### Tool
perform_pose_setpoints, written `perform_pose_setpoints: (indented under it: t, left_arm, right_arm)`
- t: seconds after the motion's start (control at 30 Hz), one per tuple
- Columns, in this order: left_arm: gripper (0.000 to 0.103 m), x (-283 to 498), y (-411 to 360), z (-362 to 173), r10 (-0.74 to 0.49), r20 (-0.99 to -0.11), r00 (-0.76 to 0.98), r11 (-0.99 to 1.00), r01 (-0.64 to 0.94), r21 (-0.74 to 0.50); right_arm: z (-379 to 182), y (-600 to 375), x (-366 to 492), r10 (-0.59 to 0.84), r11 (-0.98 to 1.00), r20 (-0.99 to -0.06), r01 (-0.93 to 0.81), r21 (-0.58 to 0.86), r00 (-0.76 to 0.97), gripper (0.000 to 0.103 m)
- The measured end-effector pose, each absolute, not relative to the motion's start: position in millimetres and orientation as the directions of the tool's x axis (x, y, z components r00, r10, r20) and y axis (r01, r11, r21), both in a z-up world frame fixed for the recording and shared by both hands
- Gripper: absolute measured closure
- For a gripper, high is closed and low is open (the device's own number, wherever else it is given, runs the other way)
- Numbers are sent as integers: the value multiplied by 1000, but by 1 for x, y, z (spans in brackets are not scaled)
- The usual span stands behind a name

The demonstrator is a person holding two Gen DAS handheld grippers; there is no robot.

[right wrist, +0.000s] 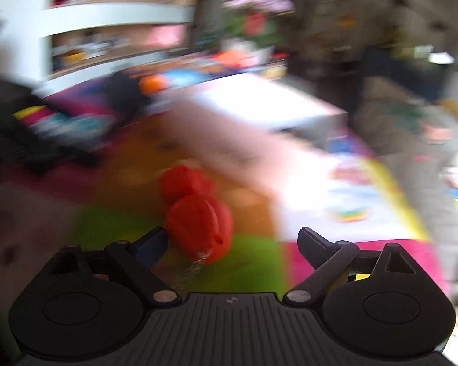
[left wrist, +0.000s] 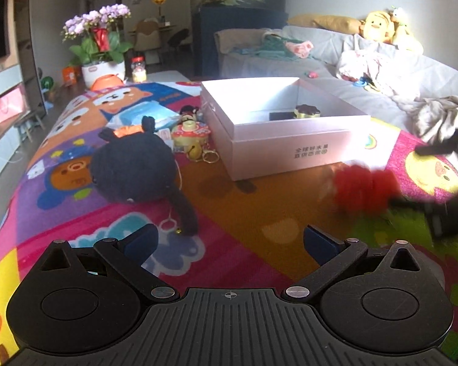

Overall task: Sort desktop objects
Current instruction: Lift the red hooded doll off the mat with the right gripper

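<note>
On a bench draped in a bright cartoon cloth, the sorting is under way: a white open box stands toward the far right side, already holding a small dark-and-yellow item. A black plush toy lies left of the box, near the middle of the cloth, with a cluster of small trinkets and a key ring between it and the box's left wall. A red knitted toy sits on the cloth close to the near right edge, in front of the box.

The right gripper has its jaws spread wide, the red toy just ahead and nearer the left-hand jaw, with nothing pressed between them. The left gripper also has jaws apart and empty, aimed at bare cloth beside the plush's tail.

The likely trouble: the right wrist view is heavily smeared, so a hurried close could catch the toy off-centre and push it toward the bench edge rather than grasp it. The soft cloth may bunch under a jaw. The plush's cord and little bell could snag the left jaws.
</note>
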State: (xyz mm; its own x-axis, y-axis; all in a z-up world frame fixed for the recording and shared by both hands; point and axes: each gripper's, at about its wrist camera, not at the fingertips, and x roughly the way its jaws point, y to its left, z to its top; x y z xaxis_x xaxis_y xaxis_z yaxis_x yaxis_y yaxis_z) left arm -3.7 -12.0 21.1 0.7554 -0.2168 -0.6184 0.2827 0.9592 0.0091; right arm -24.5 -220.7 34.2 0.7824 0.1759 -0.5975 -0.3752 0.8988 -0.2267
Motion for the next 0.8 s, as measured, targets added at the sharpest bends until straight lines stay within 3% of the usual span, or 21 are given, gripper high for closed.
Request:
perform_pose_setpoints:
  t: [0.13,0.27,0.47,0.63,0.7,0.8]
  left_arm:
    - [0,-3,-21,17,-247,-625,741,946,324,9]
    - [0,-2,-28,14,-260,-630,732,939,344,12]
    - [0,-2,-27,13,-254,-629,734,943,334,9]
    - [0,0,-18,10,-241,-634,735,953,302,-12]
    - [0,1,-15,8,-237,-636,734,956,293,-19]
    - [0,1,-11,7,-240,-634,735,958,285,-32]
  right_arm:
    - [40,-251,-13,121,972,-584,-215,-95,803,11]
    - [35,-253,-10,173,976,-613,-216,3,771,11]
    - [27,-225,6,189,949,-612,-303,-86,768,11]
    - [27,-214,34,228,962,-642,-269,34,732,11]
    - [23,-204,44,206,974,-662,-214,69,721,1]
    - [13,-190,55,159,987,-691,-135,89,705,0]
